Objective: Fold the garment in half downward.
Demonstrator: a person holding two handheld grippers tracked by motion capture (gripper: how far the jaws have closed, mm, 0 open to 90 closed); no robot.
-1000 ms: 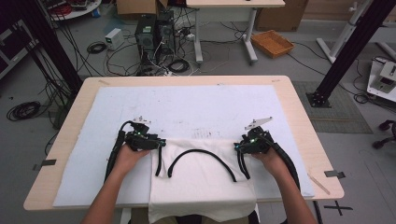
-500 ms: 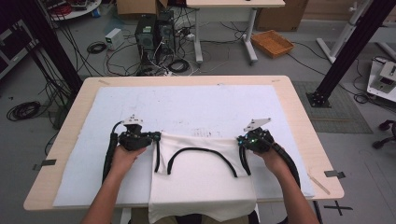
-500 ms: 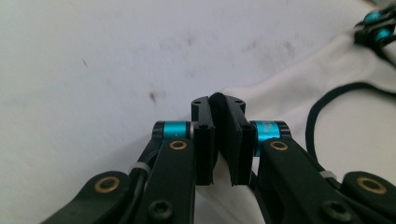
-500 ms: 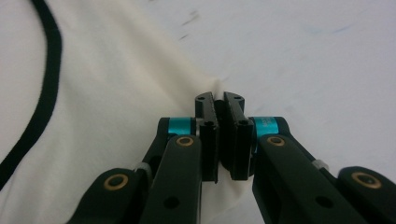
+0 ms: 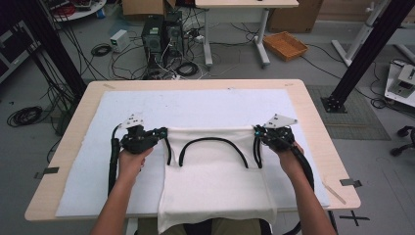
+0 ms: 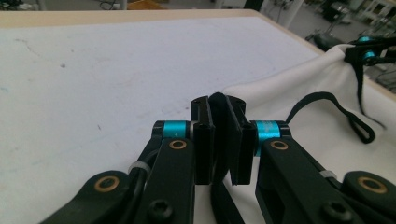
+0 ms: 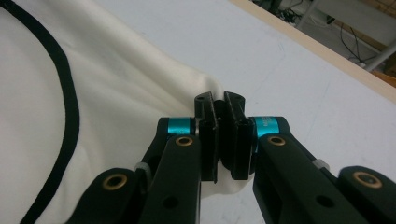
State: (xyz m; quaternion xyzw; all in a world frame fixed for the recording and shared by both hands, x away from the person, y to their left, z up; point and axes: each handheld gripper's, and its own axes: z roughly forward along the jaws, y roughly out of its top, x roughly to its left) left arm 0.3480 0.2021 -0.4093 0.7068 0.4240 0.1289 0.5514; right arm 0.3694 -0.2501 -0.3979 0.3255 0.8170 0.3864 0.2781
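Your left hand-held gripper [image 5: 164,133] and right hand-held gripper [image 5: 255,131] have just clamped shut on the white bag's [image 5: 215,181] top corners, stretched between them over the bench [image 5: 303,98].

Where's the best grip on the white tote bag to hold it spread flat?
At its two top corners, one gripper each, coming in from the outer sides. The white tote bag lies flat, its top edge a straight line, so corners pull it taut. The left gripper and right gripper are shut there now, clear of the black handles.
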